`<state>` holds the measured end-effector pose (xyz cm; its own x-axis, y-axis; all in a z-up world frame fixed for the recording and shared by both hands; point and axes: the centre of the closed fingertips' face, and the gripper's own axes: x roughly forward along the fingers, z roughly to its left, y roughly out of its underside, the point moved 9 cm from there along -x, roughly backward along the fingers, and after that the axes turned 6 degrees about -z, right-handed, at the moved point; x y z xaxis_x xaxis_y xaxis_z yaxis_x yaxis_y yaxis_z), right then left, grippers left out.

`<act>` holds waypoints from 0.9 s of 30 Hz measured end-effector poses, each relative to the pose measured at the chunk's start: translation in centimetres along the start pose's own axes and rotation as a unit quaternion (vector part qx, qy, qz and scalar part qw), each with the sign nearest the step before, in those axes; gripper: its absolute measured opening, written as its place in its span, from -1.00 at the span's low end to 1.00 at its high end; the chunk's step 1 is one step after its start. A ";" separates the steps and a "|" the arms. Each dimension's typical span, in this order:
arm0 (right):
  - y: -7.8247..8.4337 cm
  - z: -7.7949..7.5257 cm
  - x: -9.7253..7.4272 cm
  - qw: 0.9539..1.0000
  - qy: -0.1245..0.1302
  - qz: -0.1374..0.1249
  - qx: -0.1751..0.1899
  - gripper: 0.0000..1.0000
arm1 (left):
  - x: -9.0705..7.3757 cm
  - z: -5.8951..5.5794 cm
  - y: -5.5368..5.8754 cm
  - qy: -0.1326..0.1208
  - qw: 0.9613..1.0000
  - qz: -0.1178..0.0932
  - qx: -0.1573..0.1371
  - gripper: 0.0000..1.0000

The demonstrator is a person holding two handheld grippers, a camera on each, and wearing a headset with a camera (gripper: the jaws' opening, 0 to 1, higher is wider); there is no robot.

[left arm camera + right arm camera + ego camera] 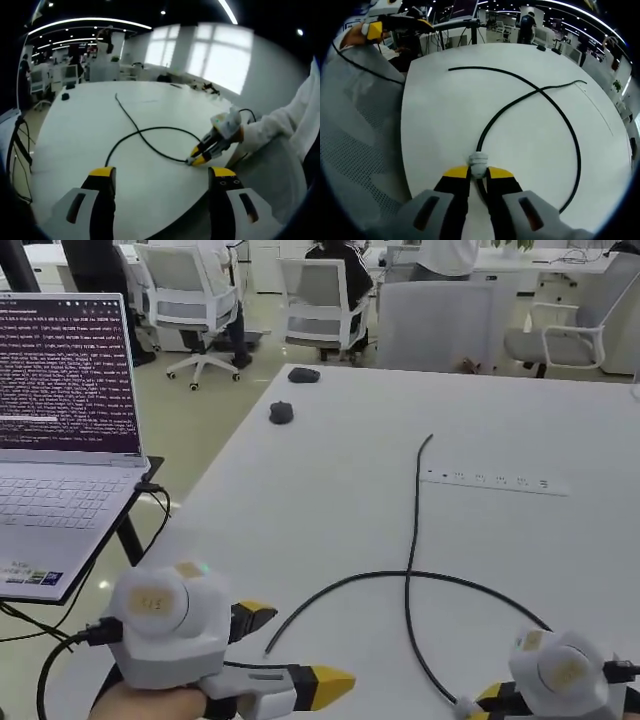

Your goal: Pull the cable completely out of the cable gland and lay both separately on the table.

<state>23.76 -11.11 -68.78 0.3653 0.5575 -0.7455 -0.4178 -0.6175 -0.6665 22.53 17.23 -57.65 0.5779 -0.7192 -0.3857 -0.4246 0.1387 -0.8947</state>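
A long black cable lies in a crossing loop on the white table. One end runs into a small white cable gland. My right gripper is shut on that gland, low on the table at the near right. The left gripper view shows the gland at the tip of the right gripper. The cable's free end lies just ahead of my left gripper. That gripper is open, holds nothing, and hovers at the near left edge.
An open laptop stands on a stand left of the table. A dark mouse and another dark object lie at the table's far left. A white power strip lies right of the cable. Office chairs stand beyond.
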 end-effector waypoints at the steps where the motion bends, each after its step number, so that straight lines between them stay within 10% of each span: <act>1: -0.1 0.0 -0.2 1.000 -0.002 -0.004 0.003 -0.78 | 0.0 0.0 0.0 0.001 1.000 0.001 0.001 0.51; 27: -8.3 2.6 -7.0 0.989 -0.036 -0.057 -0.134 -0.79 | 0.4 -1.9 -0.9 0.053 0.997 -0.022 0.051 0.20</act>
<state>22.55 -8.46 -58.03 0.3324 0.6647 -0.6691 -0.1385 -0.6673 -0.7318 21.80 15.56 -56.59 0.5151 -0.7931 -0.3251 -0.3247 0.1705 -0.9303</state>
